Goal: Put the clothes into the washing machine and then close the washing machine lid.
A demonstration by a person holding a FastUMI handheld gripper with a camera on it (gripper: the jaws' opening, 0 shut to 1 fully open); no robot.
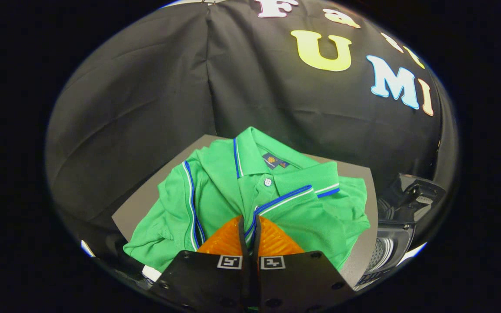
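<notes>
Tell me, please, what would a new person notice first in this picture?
First, the bright green polo shirt with blue and white trim, lying crumpled on a grey surface. Then the gripper, its fingers nearly closed, pinching the shirt's fabric. Beside the surface stands a dark machine.

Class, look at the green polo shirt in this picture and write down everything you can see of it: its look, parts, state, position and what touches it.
The green knit polo shirt lies loosely folded and rumpled on a grey flat board, collar toward the black cloth wall. Blue and white stripes edge the collar and a sleeve cuff. One white button fastens the placket, and a dark label sits inside the neck. The claw is shut on a fold of the shirt's front below the collar, with blue-striped fabric pinched between its two fingers.
</notes>
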